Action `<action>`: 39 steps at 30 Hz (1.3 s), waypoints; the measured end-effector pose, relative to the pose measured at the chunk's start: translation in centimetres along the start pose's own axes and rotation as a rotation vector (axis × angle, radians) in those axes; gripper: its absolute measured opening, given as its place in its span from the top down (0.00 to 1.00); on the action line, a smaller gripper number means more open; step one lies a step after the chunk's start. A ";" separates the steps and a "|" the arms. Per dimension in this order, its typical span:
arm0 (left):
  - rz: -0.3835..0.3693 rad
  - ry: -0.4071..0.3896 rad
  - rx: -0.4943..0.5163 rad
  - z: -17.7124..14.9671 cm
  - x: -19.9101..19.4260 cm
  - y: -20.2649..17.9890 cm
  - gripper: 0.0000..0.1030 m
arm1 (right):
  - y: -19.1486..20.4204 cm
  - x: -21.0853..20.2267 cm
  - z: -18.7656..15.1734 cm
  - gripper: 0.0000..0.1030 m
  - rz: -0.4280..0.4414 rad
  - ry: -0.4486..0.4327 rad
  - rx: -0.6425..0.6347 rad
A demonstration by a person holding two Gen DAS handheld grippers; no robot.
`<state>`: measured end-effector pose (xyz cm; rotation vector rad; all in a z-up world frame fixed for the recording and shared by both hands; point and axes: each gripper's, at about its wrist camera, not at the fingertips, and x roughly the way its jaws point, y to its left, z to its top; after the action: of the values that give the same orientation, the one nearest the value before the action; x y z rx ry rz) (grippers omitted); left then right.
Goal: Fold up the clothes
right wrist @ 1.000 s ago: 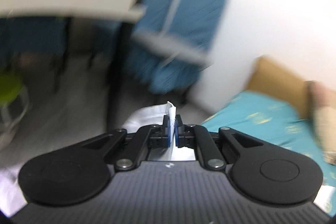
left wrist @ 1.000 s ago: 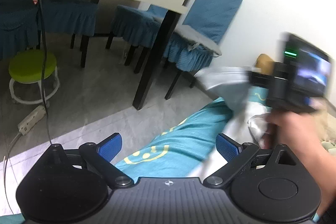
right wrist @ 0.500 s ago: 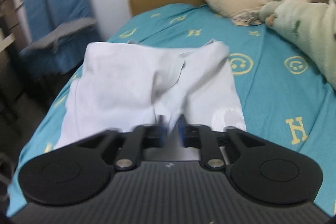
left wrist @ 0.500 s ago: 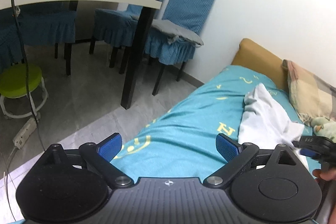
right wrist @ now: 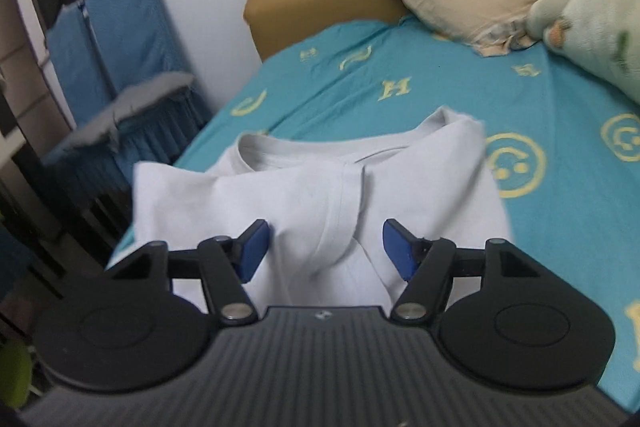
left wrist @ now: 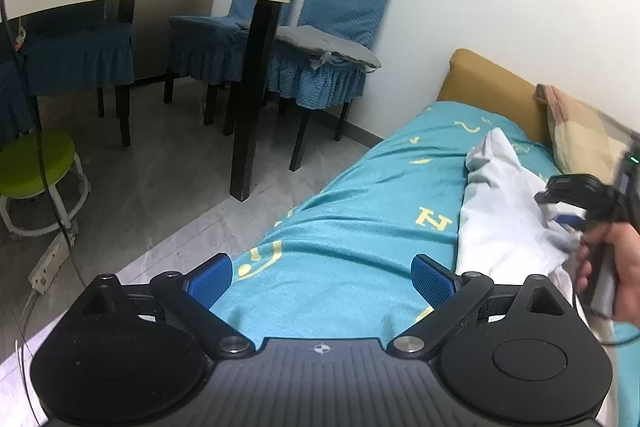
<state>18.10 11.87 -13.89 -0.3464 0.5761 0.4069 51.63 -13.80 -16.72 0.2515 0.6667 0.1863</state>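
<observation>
Shirt (right wrist: pixel 304 195) lies lengthwise on bed (right wrist: pixel 560 99) — collar toward headboard (right wrist: pixel 304 3).

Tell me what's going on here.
A person is folding clothes on a bed, a gripper in each hand. A white T-shirt lies rumpled on the teal sheet. The right gripper is open over the shirt, holding nothing. The left gripper is also open, over bare sheet at the bed's edge beside the shirt. The shirt is not neatly folded yet.
</observation>
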 end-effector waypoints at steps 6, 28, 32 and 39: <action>-0.007 0.008 0.032 -0.4 0.4 -0.6 0.05 | 2.2 -2.4 -0.2 0.93 -0.194 -0.240 -0.110; -0.051 -0.034 0.209 -1.7 -0.2 -3.4 0.05 | 0.5 -24.0 -3.9 0.13 -0.130 -0.258 -0.107; -0.075 -0.015 0.222 -1.3 -1.3 -3.5 0.05 | 1.1 -33.7 -8.5 0.13 -0.062 -0.237 -0.074; -0.176 0.156 0.131 -0.4 -4.4 -0.9 0.05 | 0.3 -44.1 -16.6 0.13 -0.009 -0.161 0.000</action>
<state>15.00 9.74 -11.43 -0.3022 0.7151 0.1726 7.10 -21.69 -3.37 0.2604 0.5076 0.1558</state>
